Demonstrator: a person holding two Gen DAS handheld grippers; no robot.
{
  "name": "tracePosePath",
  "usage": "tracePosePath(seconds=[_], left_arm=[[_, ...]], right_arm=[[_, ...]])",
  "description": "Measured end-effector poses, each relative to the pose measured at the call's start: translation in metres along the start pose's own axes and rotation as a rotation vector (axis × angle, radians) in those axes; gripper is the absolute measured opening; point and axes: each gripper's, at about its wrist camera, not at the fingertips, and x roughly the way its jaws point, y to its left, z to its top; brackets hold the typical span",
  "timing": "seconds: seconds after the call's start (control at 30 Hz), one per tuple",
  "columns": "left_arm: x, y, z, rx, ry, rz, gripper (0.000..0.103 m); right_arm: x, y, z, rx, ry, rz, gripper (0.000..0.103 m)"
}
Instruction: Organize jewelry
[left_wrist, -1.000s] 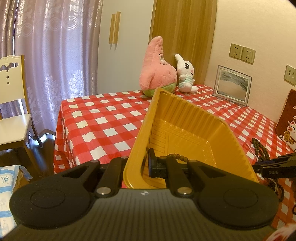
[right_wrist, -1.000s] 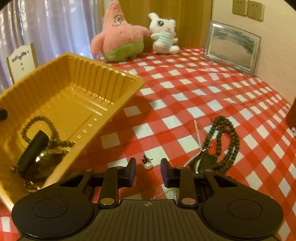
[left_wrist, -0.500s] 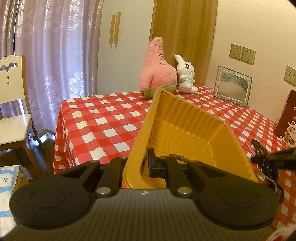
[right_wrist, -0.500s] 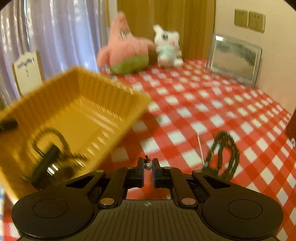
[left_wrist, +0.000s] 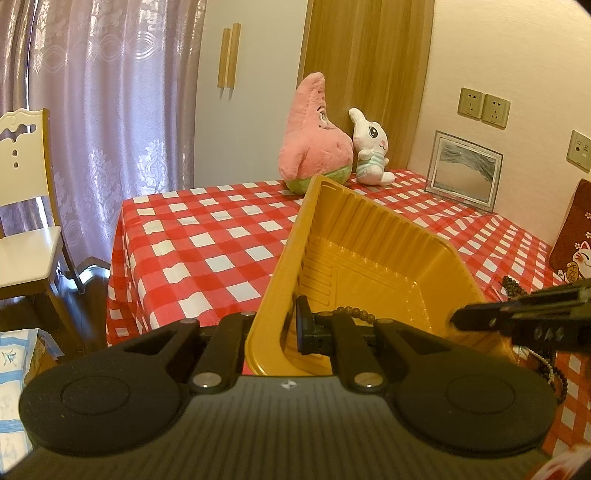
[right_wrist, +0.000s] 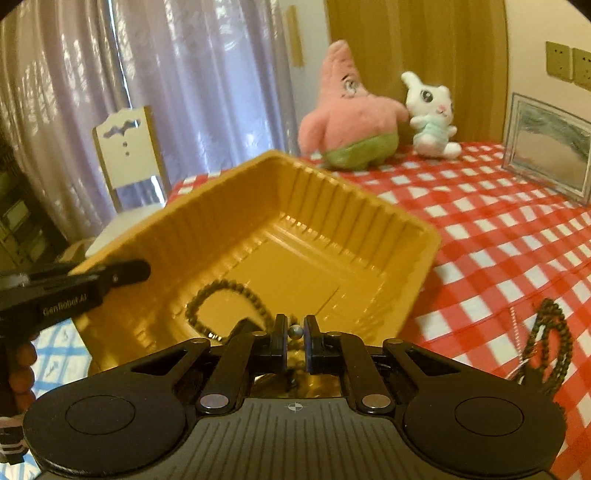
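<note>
Yellow plastic tray sat tilted at centre frame, its near wall clamped by the left claw. The right claw had just closed and was clamped on a small pearl earring, poised above the tray's near end, where a bead bracelet already lay. A darker bead necklace remained on the checked bench at lower right. Judgement: release low inside the tray, since so small a piece would likely bounce out.
</note>
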Motion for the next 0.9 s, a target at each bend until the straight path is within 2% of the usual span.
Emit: tracePosePath(seconds=[0.1, 0.17, 0.23, 0.33, 0.43, 0.73, 0.9], left_arm=[[0.000, 0.000, 0.000, 0.001, -0.001, 0.000, 0.008], [0.000, 0.000, 0.000, -0.001, -0.001, 0.000, 0.008], [0.000, 0.000, 0.000, 0.000, -0.001, 0.000, 0.008], [0.000, 0.000, 0.000, 0.000, 0.001, 0.001, 0.008], [-0.001, -0.001, -0.001, 0.001, 0.004, 0.002, 0.008], [-0.002, -0.002, -0.004, 0.007, 0.006, 0.006, 0.008], [-0.002, -0.002, -0.004, 0.011, 0.007, 0.007, 0.008]], right_arm=[[-0.004, 0.002, -0.001, 0.010, -0.010, 0.007, 0.011], [-0.015, 0.004, -0.002, 0.012, -0.039, 0.002, 0.025], [-0.029, 0.001, -0.002, 0.037, -0.069, 0.000, 0.030], [-0.051, -0.007, -0.007, 0.072, -0.090, -0.025, 0.031], [-0.070, -0.021, -0.019, 0.104, -0.081, -0.092, 0.031], [-0.101, -0.085, -0.066, 0.271, 0.040, -0.316, 0.031], [-0.114, -0.113, -0.078, 0.388, 0.043, -0.337, 0.031]])
